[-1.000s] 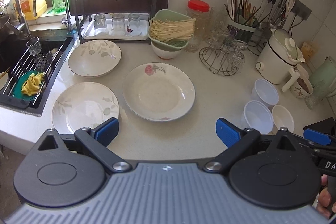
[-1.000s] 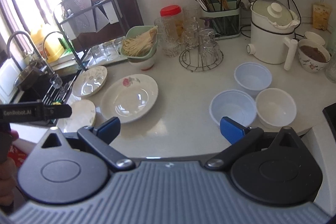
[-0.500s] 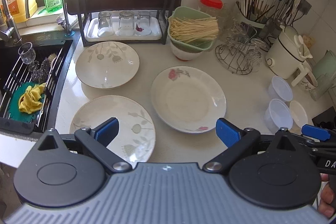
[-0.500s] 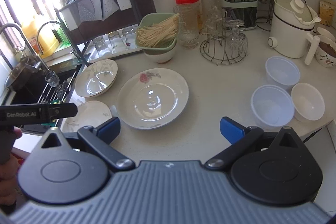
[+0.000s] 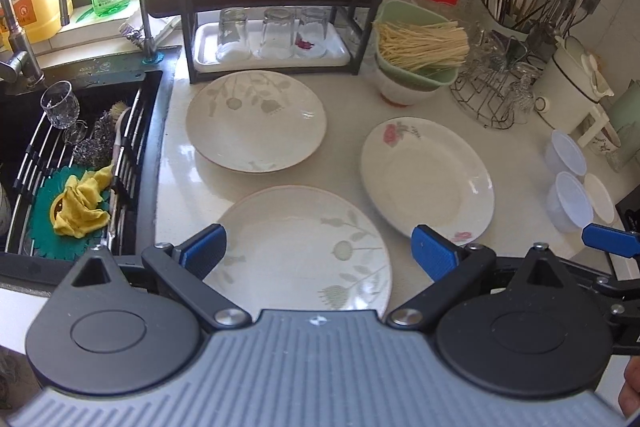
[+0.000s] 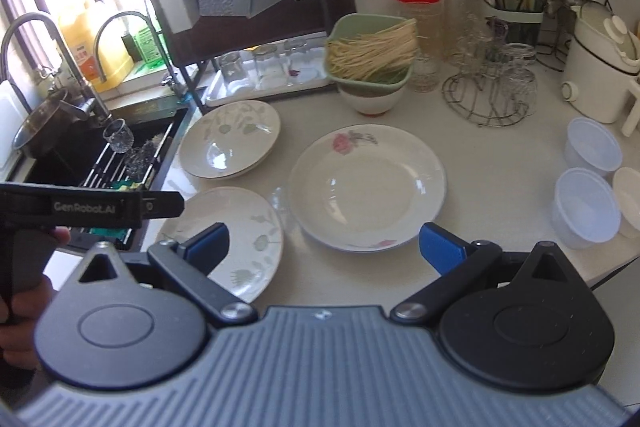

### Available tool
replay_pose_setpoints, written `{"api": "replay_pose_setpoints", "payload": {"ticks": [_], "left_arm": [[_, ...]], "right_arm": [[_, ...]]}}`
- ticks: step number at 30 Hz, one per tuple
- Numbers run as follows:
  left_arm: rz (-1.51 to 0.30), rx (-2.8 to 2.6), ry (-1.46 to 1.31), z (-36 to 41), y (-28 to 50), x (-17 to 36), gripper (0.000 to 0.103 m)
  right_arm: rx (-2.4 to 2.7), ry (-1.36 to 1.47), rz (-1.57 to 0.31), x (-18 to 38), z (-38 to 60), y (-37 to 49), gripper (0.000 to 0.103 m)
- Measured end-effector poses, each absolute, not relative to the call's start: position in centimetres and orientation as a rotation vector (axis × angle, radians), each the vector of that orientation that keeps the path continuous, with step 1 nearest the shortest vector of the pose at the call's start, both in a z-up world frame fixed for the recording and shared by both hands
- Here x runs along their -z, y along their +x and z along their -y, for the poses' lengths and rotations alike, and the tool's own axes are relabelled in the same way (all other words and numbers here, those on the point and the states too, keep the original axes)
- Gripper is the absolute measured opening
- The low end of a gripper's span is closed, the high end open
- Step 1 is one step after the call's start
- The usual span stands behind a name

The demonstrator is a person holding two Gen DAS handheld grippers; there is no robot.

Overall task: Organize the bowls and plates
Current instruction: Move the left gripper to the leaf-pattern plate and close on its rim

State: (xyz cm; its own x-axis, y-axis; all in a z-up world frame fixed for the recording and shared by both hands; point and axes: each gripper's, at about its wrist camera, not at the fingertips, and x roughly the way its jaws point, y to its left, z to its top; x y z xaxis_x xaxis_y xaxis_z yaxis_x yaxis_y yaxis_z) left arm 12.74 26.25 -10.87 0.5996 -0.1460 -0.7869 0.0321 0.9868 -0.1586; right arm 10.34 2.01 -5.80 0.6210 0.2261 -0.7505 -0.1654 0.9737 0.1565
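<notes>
Both grippers have closed in on the counter since a second ago, so the plates now loom larger and sit lower in each view. In the left wrist view, the left gripper (image 5: 318, 251) hangs over the near leaf-pattern plate (image 5: 304, 247) at lower centre, its blue pads spread wide to either side of that plate and holding nothing. A second leaf-pattern plate (image 5: 256, 121) lies above it at centre, just in front of the dish rack (image 5: 272, 7), and the rose-pattern plate (image 5: 426, 175) lies at centre right. Two clear plastic bowls (image 5: 570, 201) and a white bowl (image 5: 600, 197) huddle at the right edge. At left, the sink (image 5: 80, 155) holds a yellow cloth (image 5: 82, 203).

In the right wrist view, the right gripper (image 6: 324, 247) has its jaws wide apart and empty, with the rose-pattern plate (image 6: 368, 187) between and just beyond the pads at centre. The left gripper's dark body crosses the left edge of that frame, held by a hand (image 6: 24, 307).
</notes>
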Motion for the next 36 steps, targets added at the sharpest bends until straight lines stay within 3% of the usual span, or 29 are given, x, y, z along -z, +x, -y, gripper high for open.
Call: {"api": "replay_pose_setpoints", "payload": {"ticks": [17,29,31,36], "left_arm": [[-0.944,0.084,-0.126,-35.0,13.9,17.7,0.100],[-1.025,0.122,-0.186,-35.8,16.5,22.1,0.098],[-1.031,0.130,-0.178,-35.8,16.9,22.5,0.085],[-1.076,0.151,-0.212,-36.1,17.9,23.7,0.062]], "right_arm": [[-0.240,0.245,-1.005,10.9,-8.4,12.7,0.102],[-0.142,0.320,-1.056,16.2,-7.3,15.1,0.067],[-0.129,0.323,-1.078,16.9,-7.2,15.5,0.055],[-0.138,0.364,-1.094,18.0,-7.3,16.1,0.047]]}}
